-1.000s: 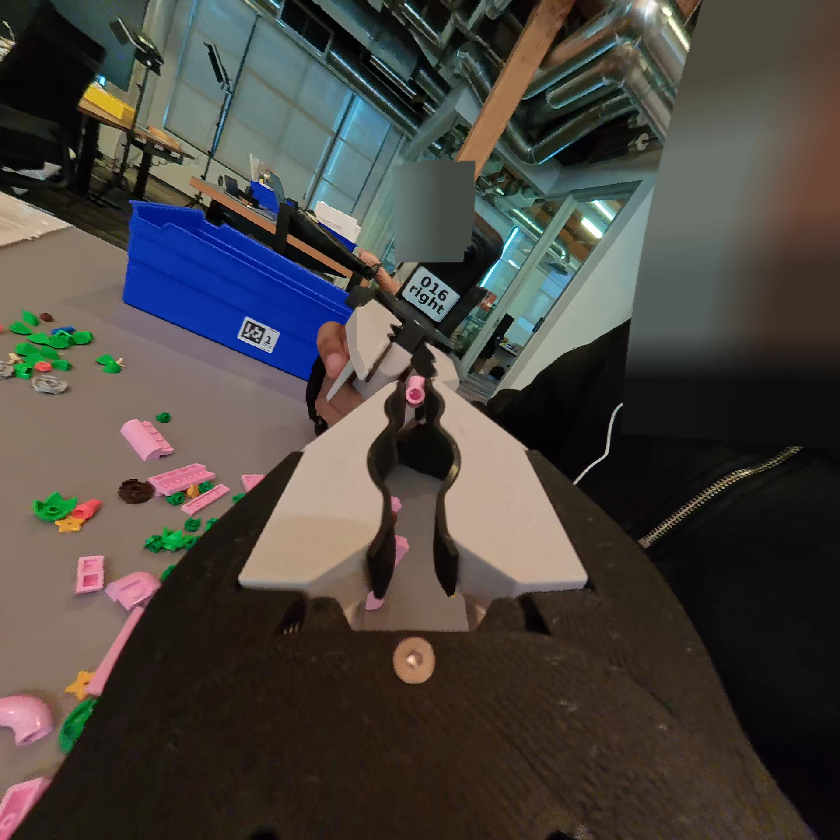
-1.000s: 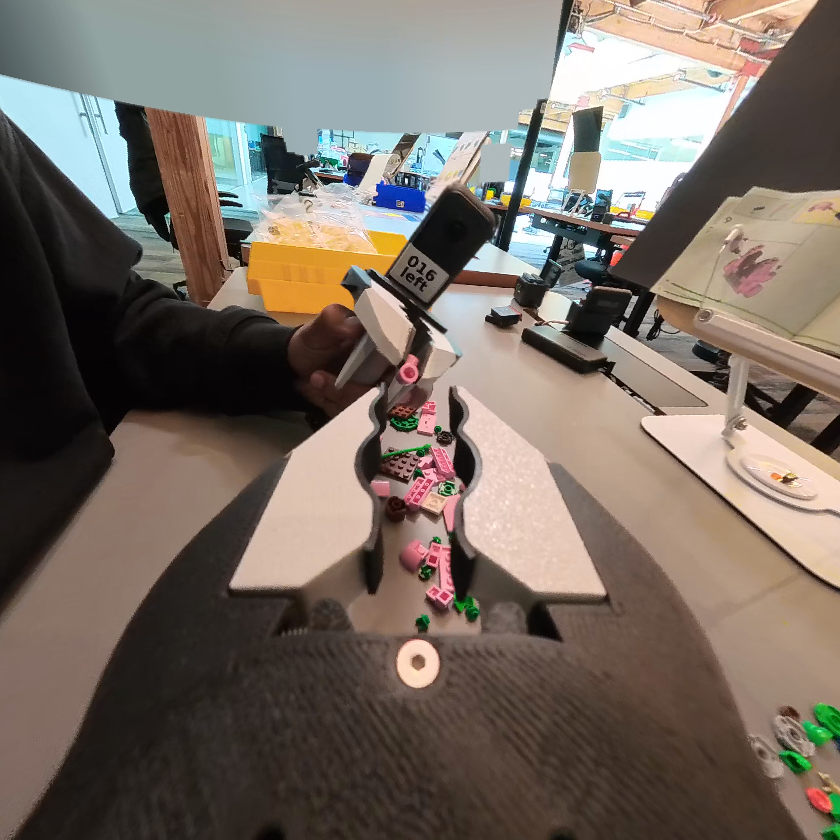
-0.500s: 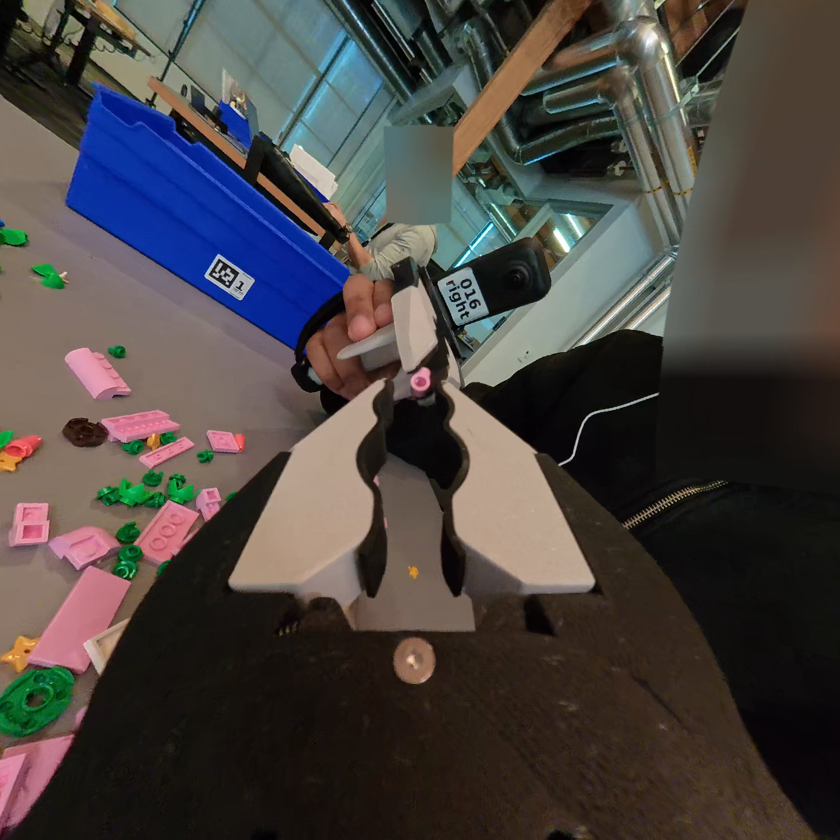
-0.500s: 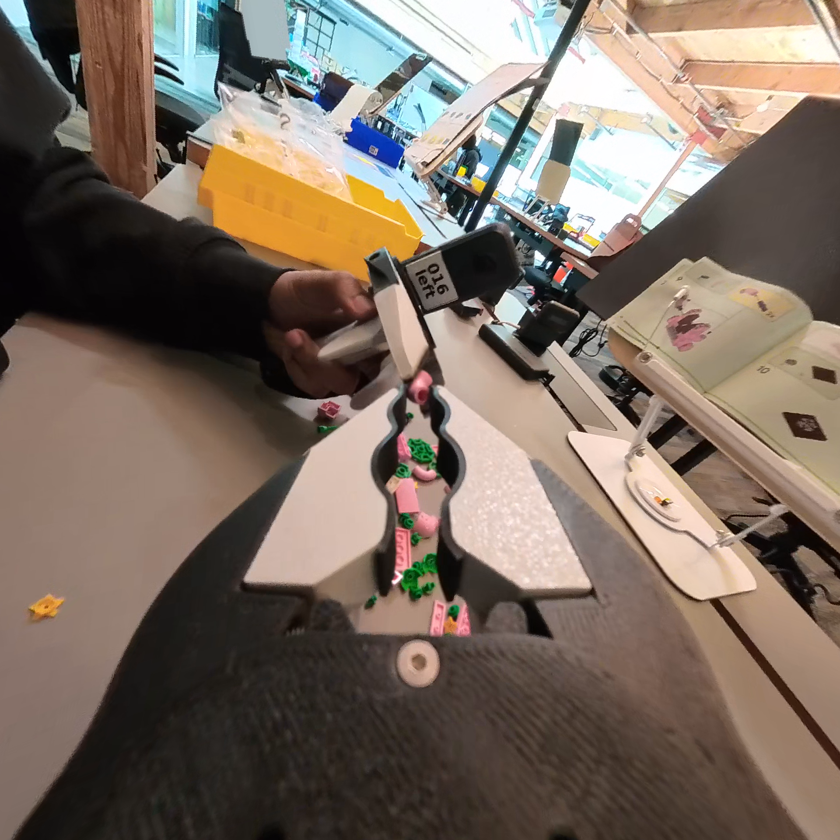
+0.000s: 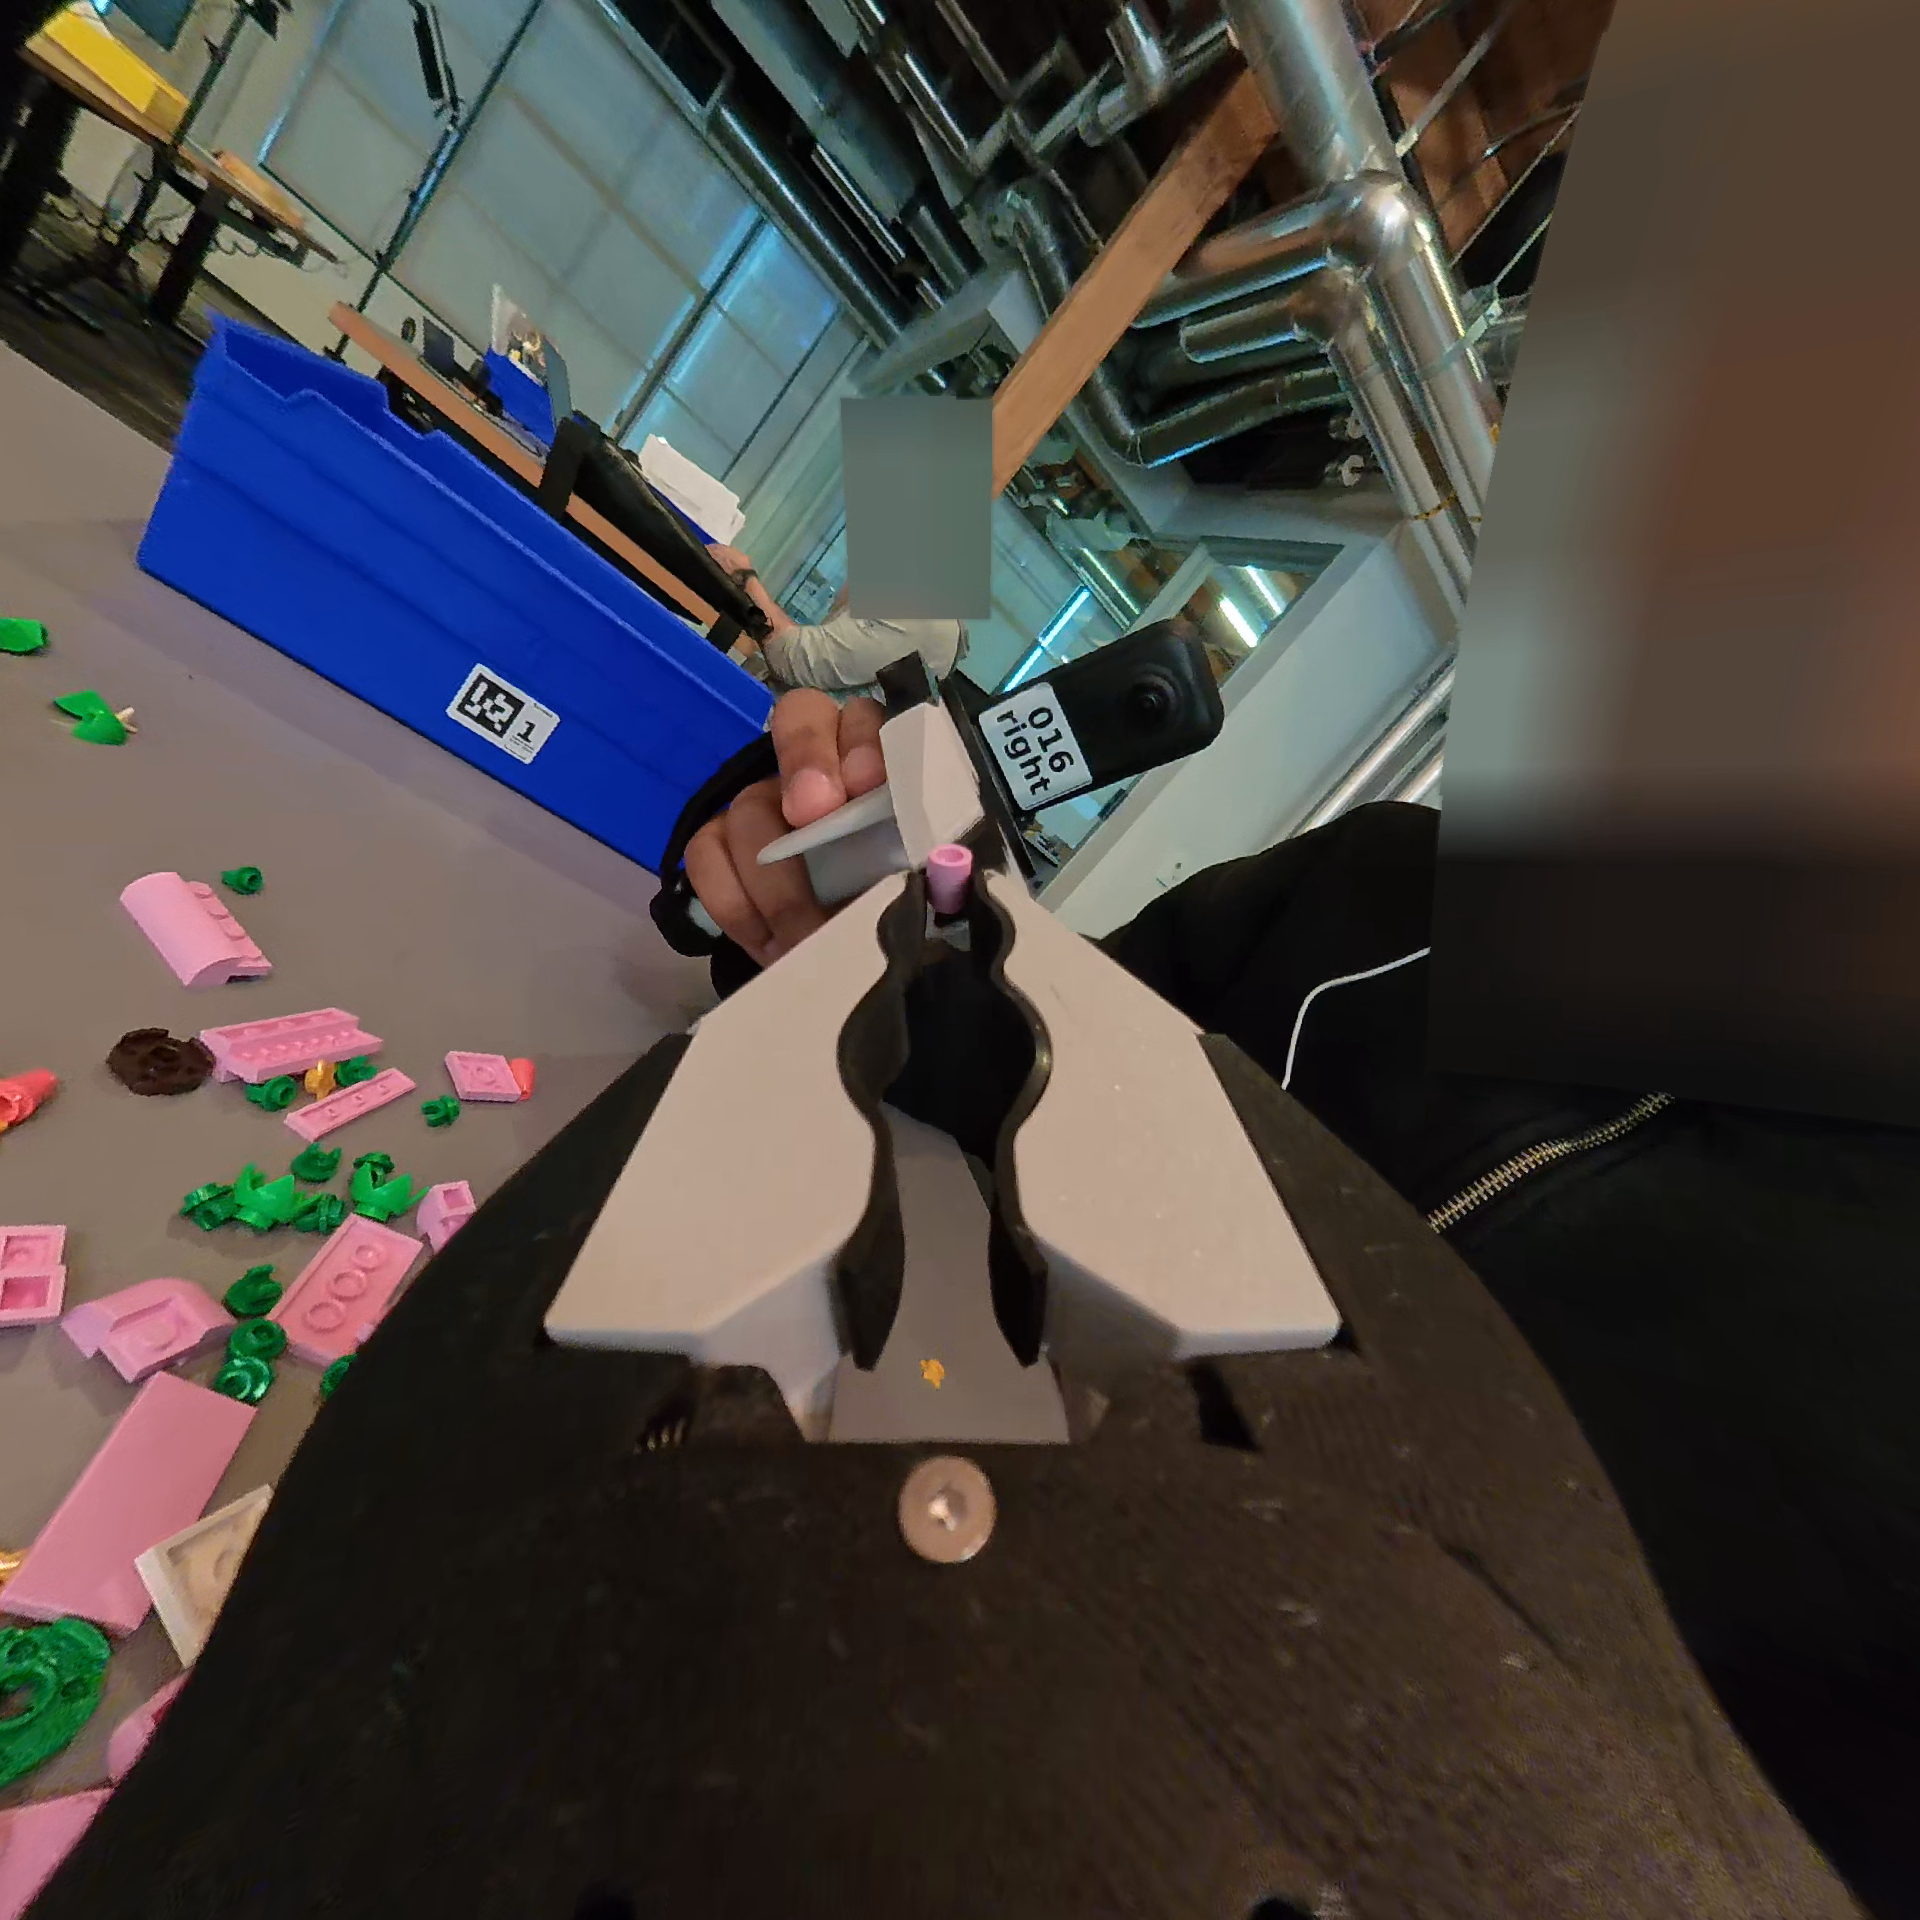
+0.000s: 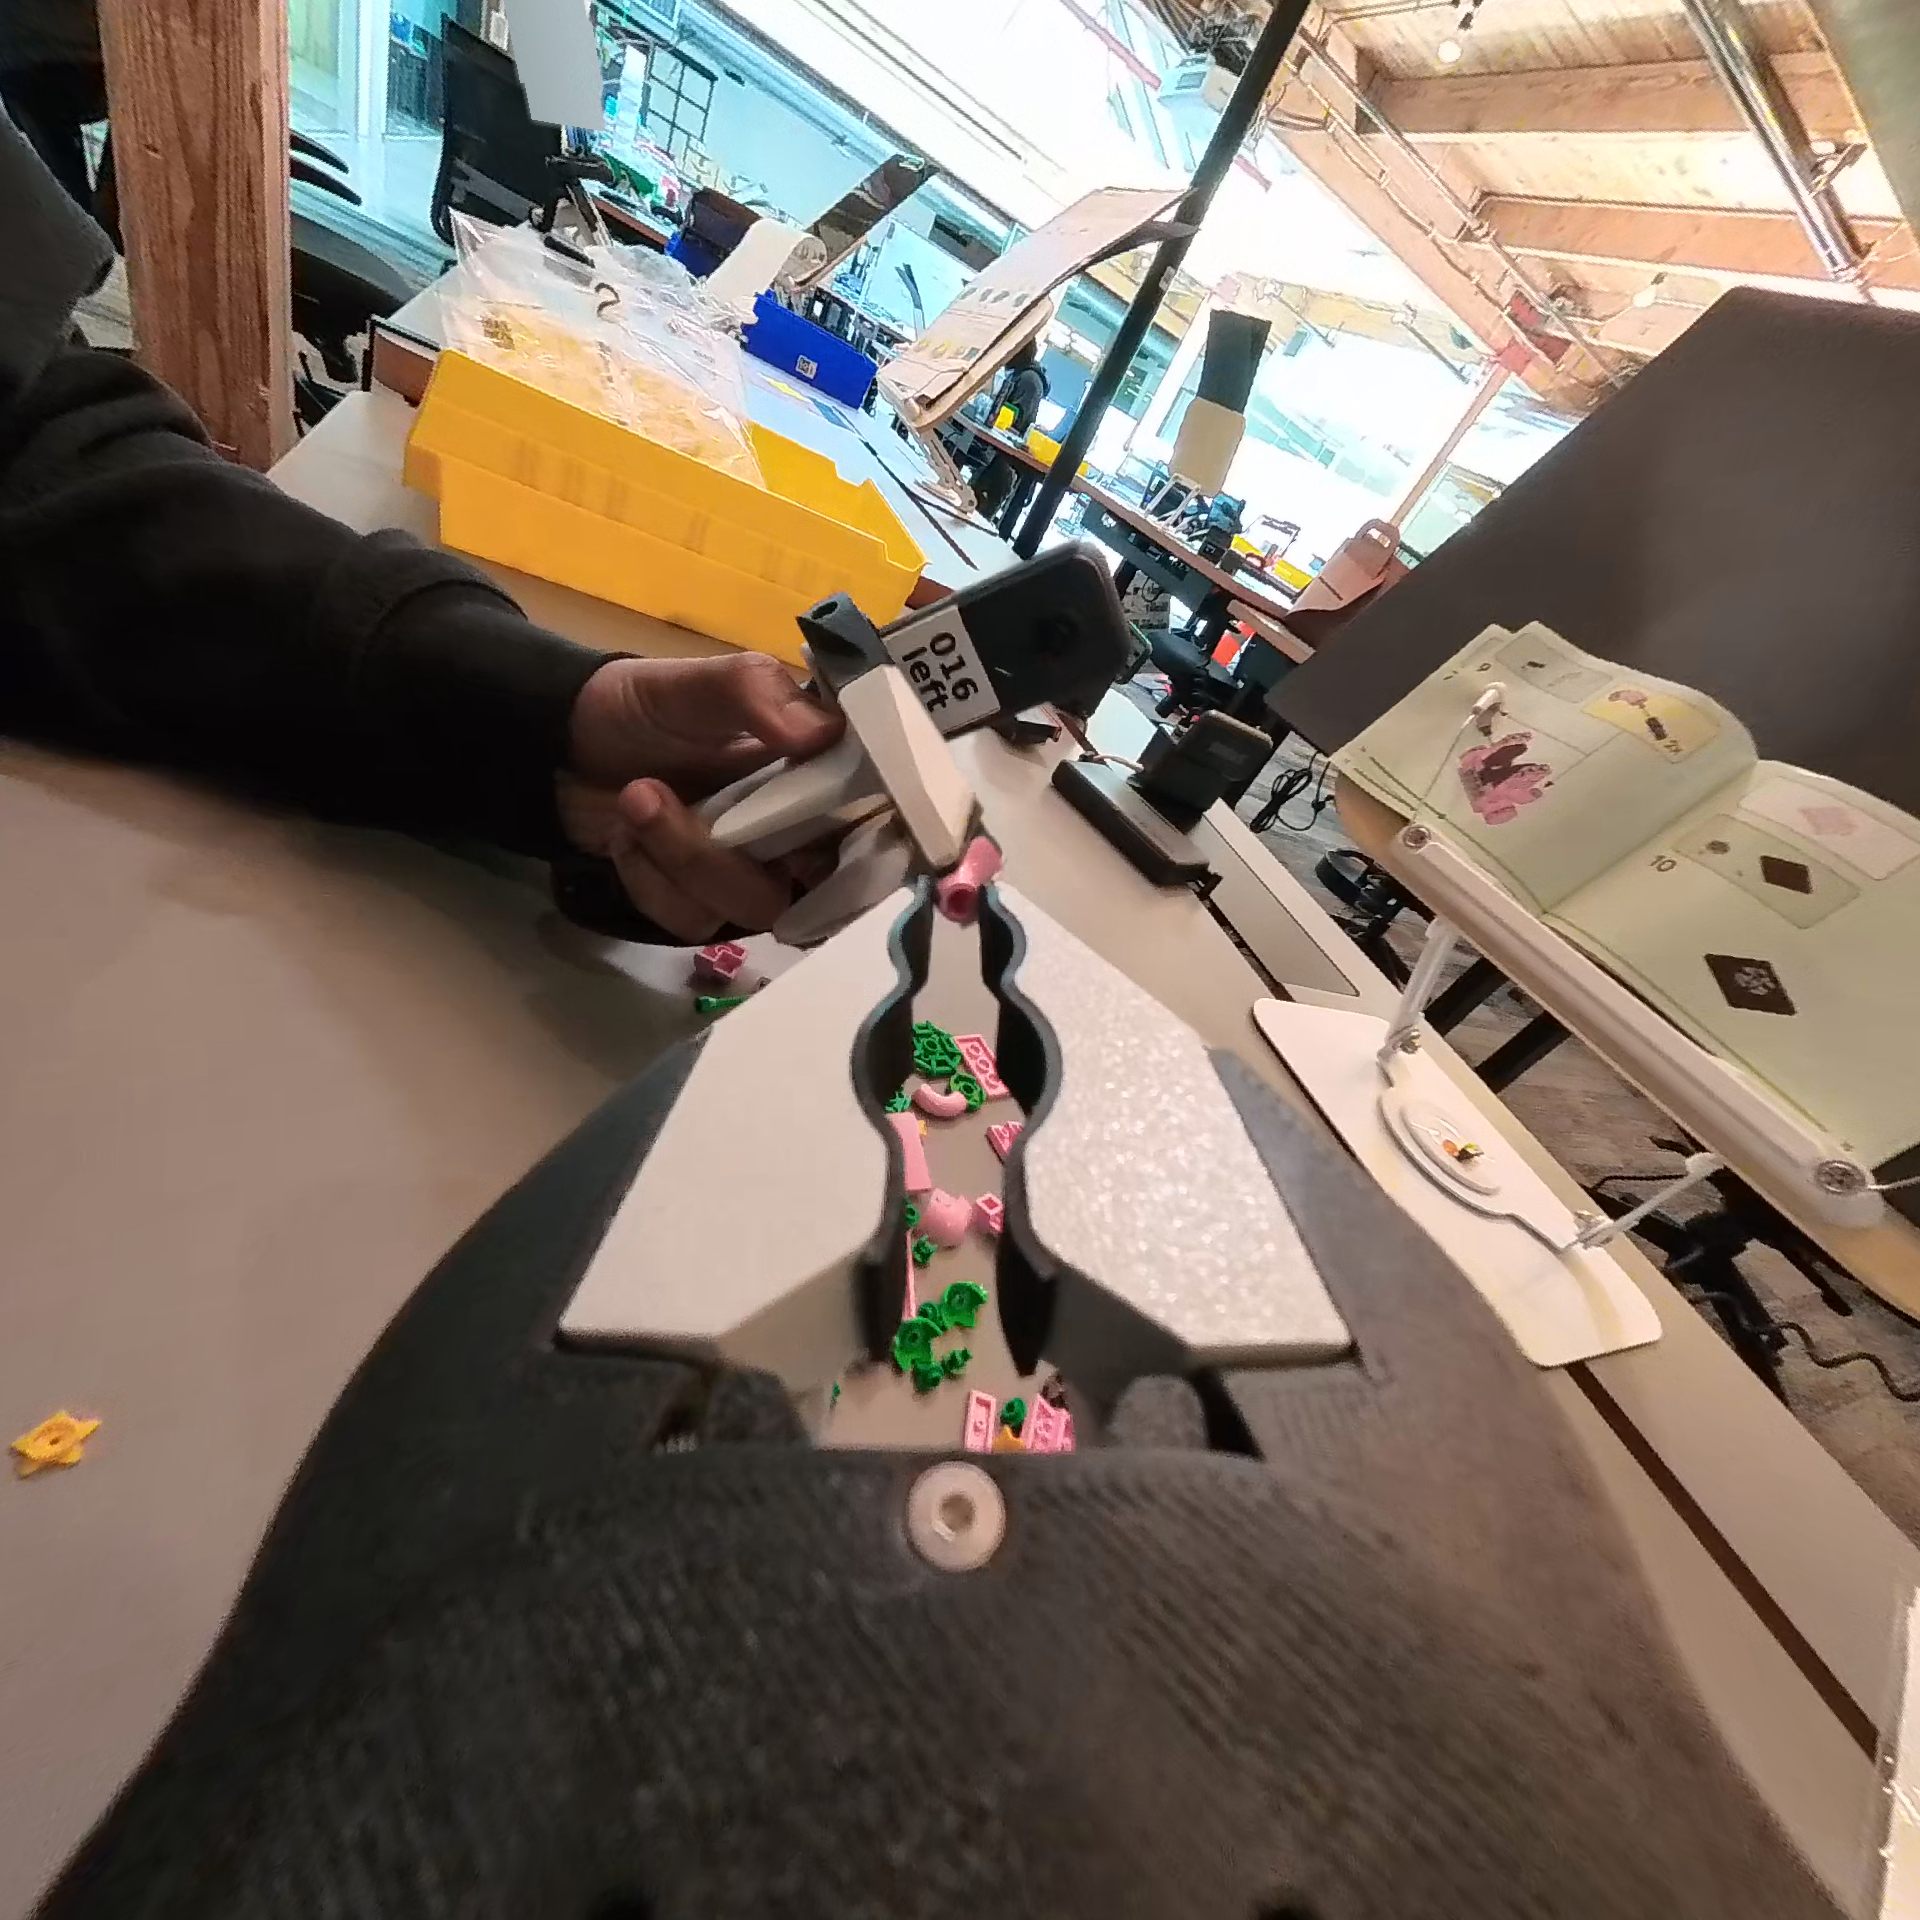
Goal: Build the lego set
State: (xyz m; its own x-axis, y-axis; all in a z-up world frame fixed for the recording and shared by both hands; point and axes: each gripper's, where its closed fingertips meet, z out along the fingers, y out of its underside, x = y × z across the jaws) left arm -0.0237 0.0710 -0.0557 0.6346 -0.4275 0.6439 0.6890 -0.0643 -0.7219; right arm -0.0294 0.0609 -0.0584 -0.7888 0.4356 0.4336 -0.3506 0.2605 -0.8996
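Observation:
My left gripper is shut on a small pink round lego piece and holds it in the air above the grey table. My right gripper meets it tip to tip, and its jaws are closed narrowly on the same pink piece. In the left wrist view the right gripper's grey body shows just behind the piece, held by a hand. In the right wrist view the left gripper shows side-on. Loose pink and green pieces lie on the table below.
A blue bin stands at the back of the table. A yellow bin sits on the far side. An open instruction booklet rests on a white stand at the right. A yellow star piece lies alone. A black-sleeved arm is close by. Less than 4 cm separates the two grippers' tips.
My right gripper went from wide open to closed on the pink piece held by the left gripper. Both grippers have tilted and stay tip to tip.

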